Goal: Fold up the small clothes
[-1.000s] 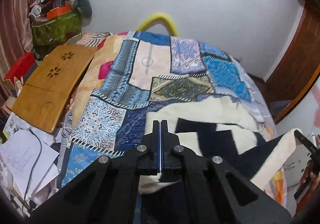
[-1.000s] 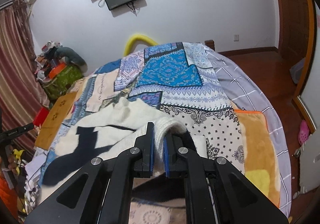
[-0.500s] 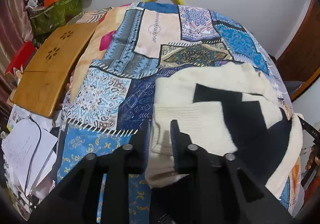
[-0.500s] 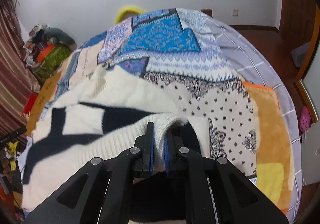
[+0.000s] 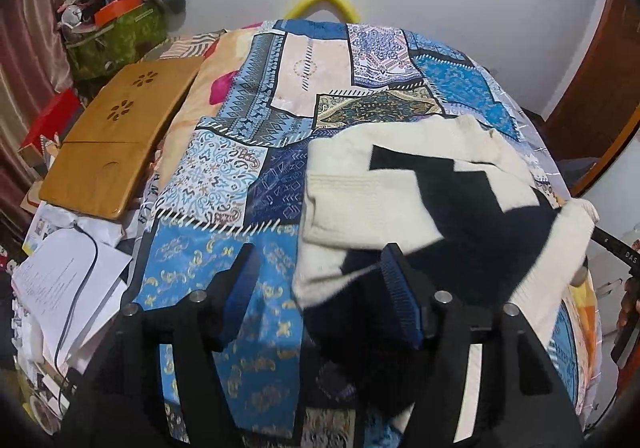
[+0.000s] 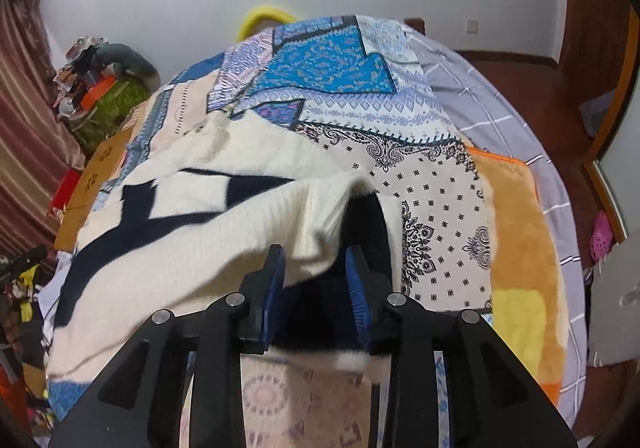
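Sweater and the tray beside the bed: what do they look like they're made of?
The sweater: soft knit, probably wool or acrylic; cream with navy blocks, ribbed hem visible, slightly fuzzy surface. The tray: looks like bamboo or light wood, smooth honey-coloured finish with flower-shaped cutouts; which of the two can't be told.

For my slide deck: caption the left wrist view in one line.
Left gripper opening over a cream-and-black sweater laid on the patchwork bedspread.
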### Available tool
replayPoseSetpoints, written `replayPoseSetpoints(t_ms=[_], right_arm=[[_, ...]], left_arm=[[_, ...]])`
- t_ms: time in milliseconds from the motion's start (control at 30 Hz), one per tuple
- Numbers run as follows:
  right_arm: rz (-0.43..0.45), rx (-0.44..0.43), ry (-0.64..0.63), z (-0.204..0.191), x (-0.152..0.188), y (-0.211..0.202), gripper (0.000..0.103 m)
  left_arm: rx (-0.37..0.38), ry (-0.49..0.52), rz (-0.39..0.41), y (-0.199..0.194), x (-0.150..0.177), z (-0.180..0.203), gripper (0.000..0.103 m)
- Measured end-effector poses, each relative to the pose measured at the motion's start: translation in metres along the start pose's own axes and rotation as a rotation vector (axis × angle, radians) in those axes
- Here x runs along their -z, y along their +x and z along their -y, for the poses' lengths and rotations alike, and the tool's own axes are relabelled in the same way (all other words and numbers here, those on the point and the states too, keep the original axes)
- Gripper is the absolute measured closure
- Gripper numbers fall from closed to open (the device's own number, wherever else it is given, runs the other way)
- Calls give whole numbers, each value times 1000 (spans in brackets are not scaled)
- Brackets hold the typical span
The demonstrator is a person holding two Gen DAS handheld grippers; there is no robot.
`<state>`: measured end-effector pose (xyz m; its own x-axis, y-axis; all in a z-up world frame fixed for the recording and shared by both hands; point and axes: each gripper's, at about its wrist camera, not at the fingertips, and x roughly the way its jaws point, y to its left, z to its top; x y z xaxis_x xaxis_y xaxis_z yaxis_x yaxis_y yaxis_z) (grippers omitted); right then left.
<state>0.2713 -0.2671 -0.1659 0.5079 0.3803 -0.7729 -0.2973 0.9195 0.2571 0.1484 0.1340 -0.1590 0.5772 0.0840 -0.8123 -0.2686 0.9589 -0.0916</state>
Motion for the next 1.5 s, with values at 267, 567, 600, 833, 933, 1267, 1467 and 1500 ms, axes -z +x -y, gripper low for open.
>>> replayPoseSetpoints(t_ms=[267, 567, 600, 833, 933, 1267, 1467, 1500], right_arm=[[73, -12, -44, -14, 21, -41, 59], [114, -12, -71, -18, 40, -59, 58], [113, -13, -67, -18, 41, -58, 58], [107, -19, -62, -18, 49, -56, 58], [106, -22, -59, -17, 50, -55, 58], [92, -23, -51, -12, 50, -46, 58], [77, -19, -48, -7, 45, -36, 58], [72, -17, -46, -6, 44, -33, 58]], left_arm=[[55, -29, -84, -10, 36, 8, 37], [149, -114, -240, -2, 78, 18, 37], [166, -126, -253, -1, 80, 19, 37], [242, -167, -304, 9, 86, 32, 37], [285, -173, -312, 10, 84, 35, 50], [282, -98, -232, 2, 57, 47, 96], [266, -91, -122, -10, 12, 47, 96], [266, -96, -108, -10, 4, 46, 96]])
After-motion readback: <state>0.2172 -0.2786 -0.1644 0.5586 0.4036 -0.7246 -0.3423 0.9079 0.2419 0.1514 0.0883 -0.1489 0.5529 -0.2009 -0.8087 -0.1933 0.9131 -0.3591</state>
